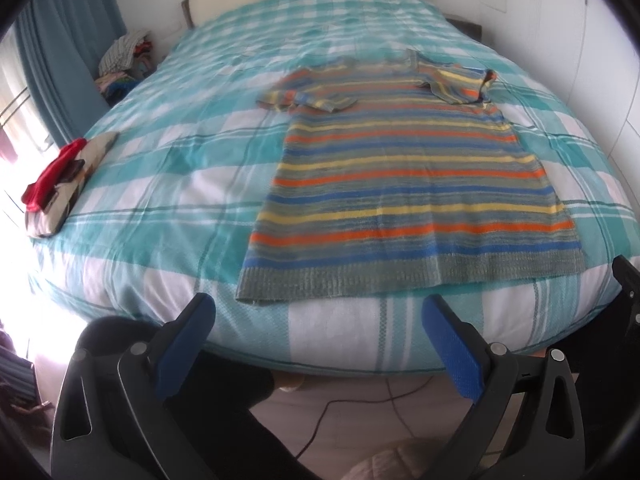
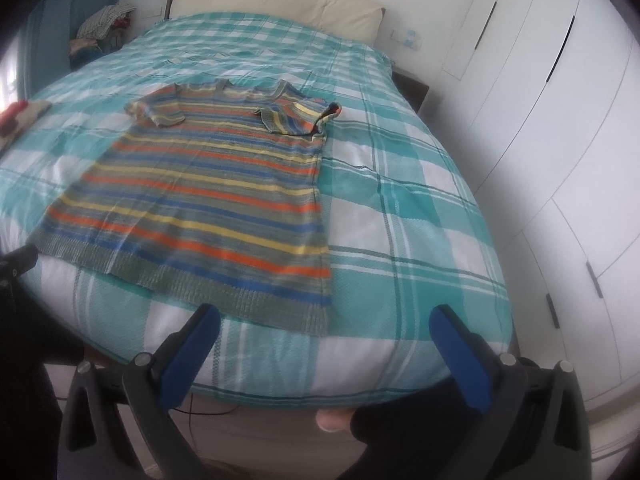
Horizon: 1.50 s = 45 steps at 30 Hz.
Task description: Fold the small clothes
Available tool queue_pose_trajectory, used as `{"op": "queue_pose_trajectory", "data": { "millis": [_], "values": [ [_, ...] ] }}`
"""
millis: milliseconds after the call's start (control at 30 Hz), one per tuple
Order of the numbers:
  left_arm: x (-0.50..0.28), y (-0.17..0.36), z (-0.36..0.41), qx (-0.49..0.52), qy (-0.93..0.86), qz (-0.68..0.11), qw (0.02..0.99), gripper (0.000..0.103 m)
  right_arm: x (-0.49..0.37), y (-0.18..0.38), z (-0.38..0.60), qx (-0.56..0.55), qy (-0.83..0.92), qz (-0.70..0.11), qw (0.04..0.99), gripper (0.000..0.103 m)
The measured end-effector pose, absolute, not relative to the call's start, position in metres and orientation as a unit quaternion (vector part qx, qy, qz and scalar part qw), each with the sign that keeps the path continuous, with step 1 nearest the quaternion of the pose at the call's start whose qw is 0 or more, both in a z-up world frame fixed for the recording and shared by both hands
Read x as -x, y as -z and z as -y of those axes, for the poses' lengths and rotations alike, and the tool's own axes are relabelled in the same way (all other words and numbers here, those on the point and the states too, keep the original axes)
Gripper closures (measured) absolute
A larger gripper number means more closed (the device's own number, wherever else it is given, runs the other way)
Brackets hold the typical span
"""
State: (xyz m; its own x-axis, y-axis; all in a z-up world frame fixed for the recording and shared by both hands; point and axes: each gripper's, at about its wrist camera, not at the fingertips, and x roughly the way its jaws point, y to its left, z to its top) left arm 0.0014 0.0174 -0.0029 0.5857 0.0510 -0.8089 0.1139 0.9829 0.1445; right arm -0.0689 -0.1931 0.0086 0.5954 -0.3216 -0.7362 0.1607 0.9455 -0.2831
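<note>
Left wrist view shows the striped knit top (image 1: 408, 184) lying flat on the bed (image 1: 160, 168), hem toward the foot edge, both short sleeves already turned in over the chest. The left tool (image 1: 318, 340) hangs off the foot of the bed with its jaws spread wide and empty; in the right wrist view the right tool (image 2: 324, 346) is likewise wide open and holds nothing, just short of the hem's right corner.

Likely next is a hem-to-collar fold. Doing it well means pinching both hem corners at once, only the knit and not the checked cover beneath, then lifting evenly so the stripes stay parallel.

Open bed lies beyond the collar, so the fold has space. A small pile of clothes (image 1: 56, 184) sits well apart at the left edge. The wardrobe (image 2: 560, 120) stands near on the right.
</note>
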Motion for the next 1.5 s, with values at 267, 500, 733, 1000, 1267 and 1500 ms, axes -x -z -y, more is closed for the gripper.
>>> {"op": "queue_pose_trajectory", "data": {
  "millis": [267,500,733,1000,1267,1500],
  "values": [
    [-0.001,0.004,-0.021,-0.089,0.020,-0.455,0.886,0.000,0.068,-0.005,0.192,0.095,0.134,-0.434,0.886,0.000],
    [-0.001,0.006,-0.021,-0.090,0.020,-0.456,0.885,0.000,0.069,-0.005,0.192,0.095,0.133,-0.435,0.886,0.000],
    [-0.002,0.007,-0.022,-0.093,0.013,-0.450,0.888,0.000,0.069,-0.004,0.194,0.080,0.128,-0.430,0.890,0.000],
    [-0.004,0.006,-0.025,-0.102,0.010,-0.447,0.889,0.000,0.068,-0.009,0.200,0.060,0.118,-0.421,0.897,0.000],
    [-0.051,0.035,-0.114,-0.011,0.018,-0.493,0.870,0.000,0.069,-0.001,0.267,-0.005,0.035,-0.385,0.922,0.000],
    [-0.075,0.088,-0.095,0.010,0.065,-0.528,0.847,0.007,0.028,0.071,0.280,-0.095,-0.010,-0.464,0.881,0.000]
  ]
}}
